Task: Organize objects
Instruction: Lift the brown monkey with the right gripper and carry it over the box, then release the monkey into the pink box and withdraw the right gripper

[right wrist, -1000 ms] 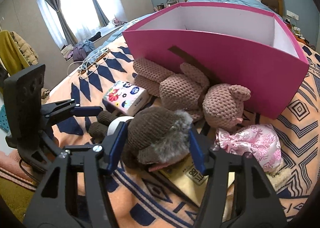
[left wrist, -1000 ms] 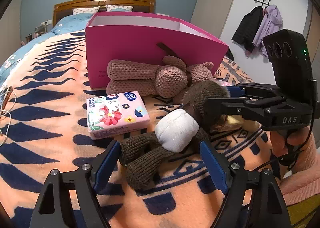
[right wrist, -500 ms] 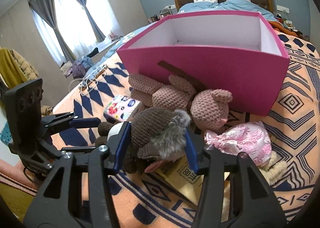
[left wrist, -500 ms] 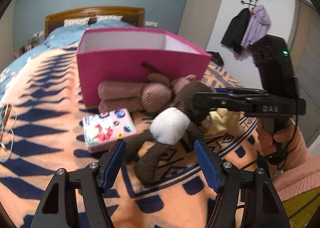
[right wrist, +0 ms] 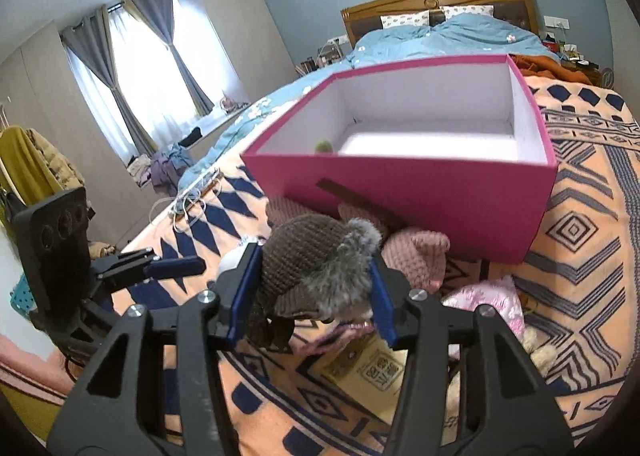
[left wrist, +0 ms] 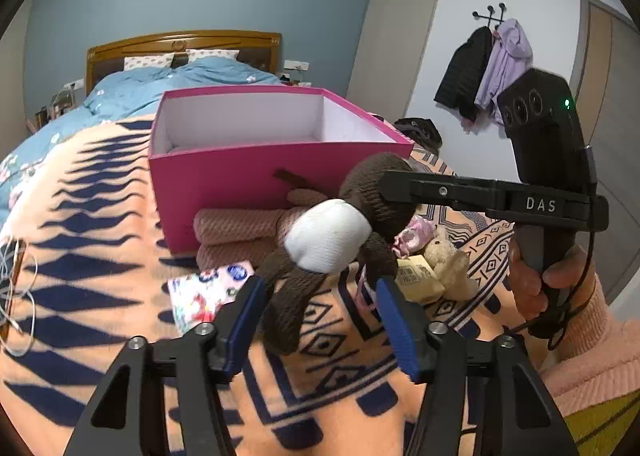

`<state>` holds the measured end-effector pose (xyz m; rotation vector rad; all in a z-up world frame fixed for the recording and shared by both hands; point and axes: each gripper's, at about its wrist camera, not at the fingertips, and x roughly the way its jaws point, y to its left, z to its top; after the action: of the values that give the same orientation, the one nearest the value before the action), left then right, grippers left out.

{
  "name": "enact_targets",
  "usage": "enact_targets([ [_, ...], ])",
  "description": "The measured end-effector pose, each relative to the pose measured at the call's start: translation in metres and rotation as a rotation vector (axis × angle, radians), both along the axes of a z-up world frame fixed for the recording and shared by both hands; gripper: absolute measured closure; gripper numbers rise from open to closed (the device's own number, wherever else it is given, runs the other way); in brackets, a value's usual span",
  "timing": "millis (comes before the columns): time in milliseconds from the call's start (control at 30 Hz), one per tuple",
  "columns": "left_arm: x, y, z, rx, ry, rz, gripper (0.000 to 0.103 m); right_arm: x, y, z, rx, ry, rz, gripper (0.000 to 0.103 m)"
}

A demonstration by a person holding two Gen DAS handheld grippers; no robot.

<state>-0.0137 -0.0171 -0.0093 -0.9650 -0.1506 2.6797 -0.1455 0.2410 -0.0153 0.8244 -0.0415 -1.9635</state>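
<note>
Our right gripper [right wrist: 314, 288] clamps the brown toy's [right wrist: 316, 268] head, lifted above the bed [left wrist: 80, 276] before the pink box [left wrist: 256, 176]; our left gripper [left wrist: 320, 316] hangs open below, apparently untouching.

Right claw [right wrist: 314, 288] clamped, left claw [left wrist: 320, 320] agape

Dark brown knitted plush toy [left wrist: 376, 192], white belly, grey fur tuft. Magenta cardboard box [right wrist: 420, 192], white inside. Dusty-pink knitted plush [left wrist: 240, 228]. Peach bed blanket [left wrist: 80, 256], navy diamonds. Floral-printed tissue pack [left wrist: 200, 292]. Blue-padded black fingers [right wrist: 244, 288].
</note>
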Motion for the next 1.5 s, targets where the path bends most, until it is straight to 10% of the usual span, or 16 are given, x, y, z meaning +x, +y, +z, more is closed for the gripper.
enact_targets([
  [267,-0.02,-0.005,0.008,0.033,-0.001,0.002,0.068,0.002,-0.009,0.014,0.001,0.04,-0.003,0.05],
  [1000,-0.091,-0.036,0.079,-0.041,0.12,0.057,0.068,-0.045,-0.043,0.081,-0.071,0.164,0.002,0.05],
  [1500,-0.159,-0.052,0.071,-0.05,0.055,0.094,0.07,-0.109,-0.079,0.068,-0.043,0.082,-0.021,0.05],
])
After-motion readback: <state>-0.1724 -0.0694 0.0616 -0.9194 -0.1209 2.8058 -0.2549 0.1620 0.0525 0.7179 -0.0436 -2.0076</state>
